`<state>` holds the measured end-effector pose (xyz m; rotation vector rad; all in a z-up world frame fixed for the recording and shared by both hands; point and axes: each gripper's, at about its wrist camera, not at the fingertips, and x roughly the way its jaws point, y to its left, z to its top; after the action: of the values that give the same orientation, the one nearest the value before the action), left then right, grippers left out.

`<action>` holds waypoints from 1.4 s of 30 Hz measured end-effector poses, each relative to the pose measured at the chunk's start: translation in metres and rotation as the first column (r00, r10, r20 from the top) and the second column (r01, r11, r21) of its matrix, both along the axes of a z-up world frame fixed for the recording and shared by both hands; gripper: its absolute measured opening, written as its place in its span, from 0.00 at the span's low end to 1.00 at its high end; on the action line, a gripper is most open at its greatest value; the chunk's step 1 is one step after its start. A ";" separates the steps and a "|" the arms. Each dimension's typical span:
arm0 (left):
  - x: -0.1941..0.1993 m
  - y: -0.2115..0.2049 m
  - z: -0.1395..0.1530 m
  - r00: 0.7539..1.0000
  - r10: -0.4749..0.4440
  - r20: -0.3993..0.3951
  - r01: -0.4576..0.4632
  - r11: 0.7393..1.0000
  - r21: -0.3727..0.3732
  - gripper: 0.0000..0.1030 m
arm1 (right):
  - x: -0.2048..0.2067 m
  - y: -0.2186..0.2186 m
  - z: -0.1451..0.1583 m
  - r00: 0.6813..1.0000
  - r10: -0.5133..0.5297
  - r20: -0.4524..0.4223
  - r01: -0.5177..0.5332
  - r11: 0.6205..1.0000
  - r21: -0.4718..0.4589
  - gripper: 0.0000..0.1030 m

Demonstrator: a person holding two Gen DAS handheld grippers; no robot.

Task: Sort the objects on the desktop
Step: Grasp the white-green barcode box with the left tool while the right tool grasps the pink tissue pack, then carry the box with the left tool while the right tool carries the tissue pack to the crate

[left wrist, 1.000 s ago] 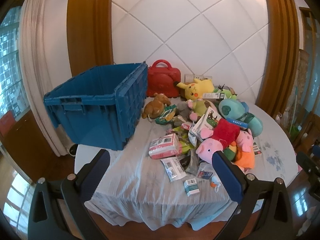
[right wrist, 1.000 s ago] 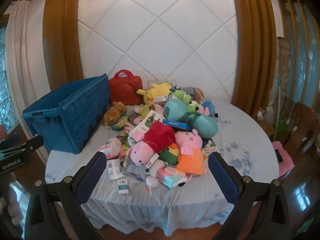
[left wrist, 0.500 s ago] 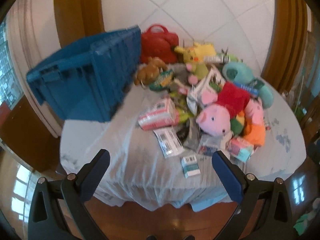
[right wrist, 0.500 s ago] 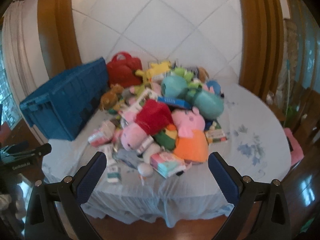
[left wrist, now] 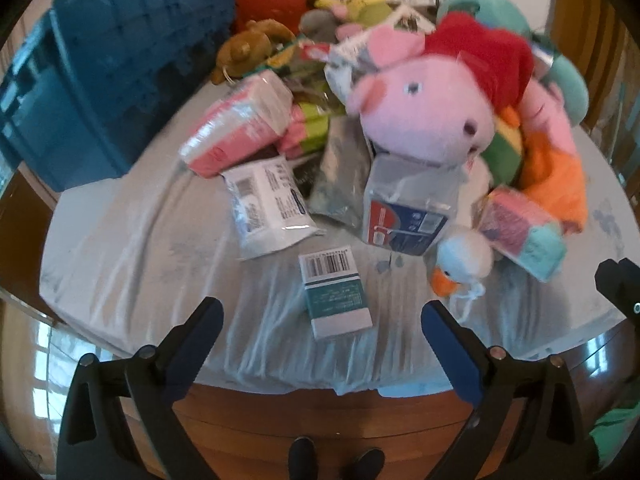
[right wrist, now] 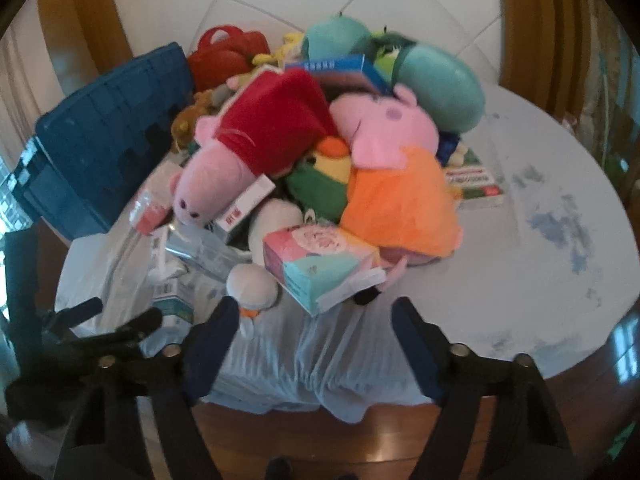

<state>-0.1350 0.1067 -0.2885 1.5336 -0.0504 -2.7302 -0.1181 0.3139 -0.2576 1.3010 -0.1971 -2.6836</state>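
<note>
Left gripper [left wrist: 320, 322] fingers wide, closing, empty; small teal-and-white barcoded carton [left wrist: 335, 291] lies at twelve o'clock on the bench [left wrist: 140, 248]. Right gripper [right wrist: 316, 326] narrowing, empty, before the pink-and-teal tissue box [right wrist: 320, 266]. Risk: blur apparently hides edges; loose cloth may snag.

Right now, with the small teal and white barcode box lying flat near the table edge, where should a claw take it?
Probably across the two long sides of the barcode box, coming down from above: it lies flat and clear of the pile, its long edges exposed.
</note>
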 end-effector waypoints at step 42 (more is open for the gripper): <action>-0.021 0.002 0.019 0.999 0.024 -0.031 -0.021 0.995 0.097 0.35 | -0.076 0.019 -0.034 0.993 0.116 0.032 -0.116 0.993 -0.018 0.79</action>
<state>-0.1559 0.1086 -0.2698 1.5018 0.1002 -2.7777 -0.1937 0.3332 -0.2916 1.3107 -0.1425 -2.5600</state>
